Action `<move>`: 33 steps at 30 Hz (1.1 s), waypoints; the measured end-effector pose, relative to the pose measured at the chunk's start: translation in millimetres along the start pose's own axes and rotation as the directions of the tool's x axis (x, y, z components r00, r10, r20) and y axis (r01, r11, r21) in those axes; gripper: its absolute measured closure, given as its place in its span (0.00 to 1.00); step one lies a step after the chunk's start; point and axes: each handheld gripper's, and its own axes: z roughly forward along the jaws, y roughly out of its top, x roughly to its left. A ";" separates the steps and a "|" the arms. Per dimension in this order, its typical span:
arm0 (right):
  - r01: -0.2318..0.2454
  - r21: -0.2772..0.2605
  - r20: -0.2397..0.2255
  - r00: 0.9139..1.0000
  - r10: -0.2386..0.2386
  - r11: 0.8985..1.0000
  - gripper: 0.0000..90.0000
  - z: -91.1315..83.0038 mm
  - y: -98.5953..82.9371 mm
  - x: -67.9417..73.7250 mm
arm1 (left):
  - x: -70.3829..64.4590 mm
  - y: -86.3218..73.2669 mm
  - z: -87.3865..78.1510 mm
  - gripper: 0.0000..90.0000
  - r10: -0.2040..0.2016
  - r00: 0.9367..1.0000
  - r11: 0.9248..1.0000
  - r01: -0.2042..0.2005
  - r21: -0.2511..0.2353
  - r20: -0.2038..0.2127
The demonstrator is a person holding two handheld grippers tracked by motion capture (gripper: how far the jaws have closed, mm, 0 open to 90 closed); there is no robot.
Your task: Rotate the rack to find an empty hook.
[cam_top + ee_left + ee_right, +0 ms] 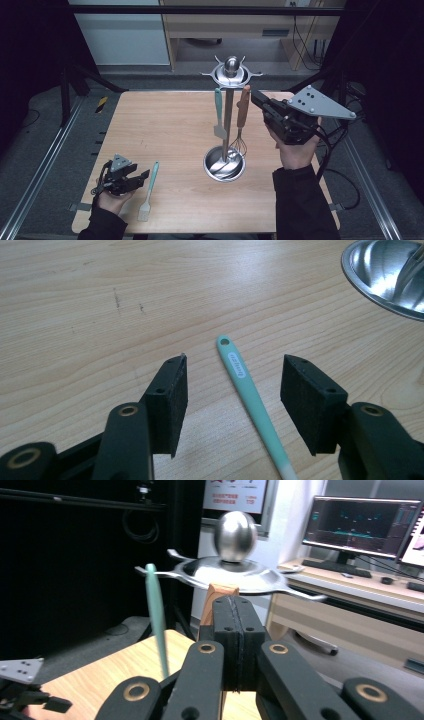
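A steel utensil stand (pixel 228 107) rises from a round dish base (pixel 216 170) at mid table. From its top ring hang a teal spatula (pixel 218 114) and a wooden-handled whisk (pixel 243 107). My right gripper (pixel 256 96) is raised beside the whisk handle (pixel 220 591), jaws shut pad to pad with nothing between them; the handle shows just behind the tips (pixel 235 601). A teal-handled brush (pixel 150 189) lies flat near the front left. My left gripper (pixel 236 362) sits low and open, its pads on either side of the brush handle (pixel 247 390) without touching it.
The stand's dish base (pixel 390 275) lies ahead and to the right of the left gripper. The table's front edge (pixel 200 233) is close behind the brush's white head (pixel 144 213). Black frame posts stand at the far corners.
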 end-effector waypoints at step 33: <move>-0.027 -0.010 0.035 0.999 0.027 1.000 1.00 -5.9 -9.2 -8.3 | 1.0 0.1 0.7 0.49 -0.008 1.000 1.000 0.008 0.007 0.003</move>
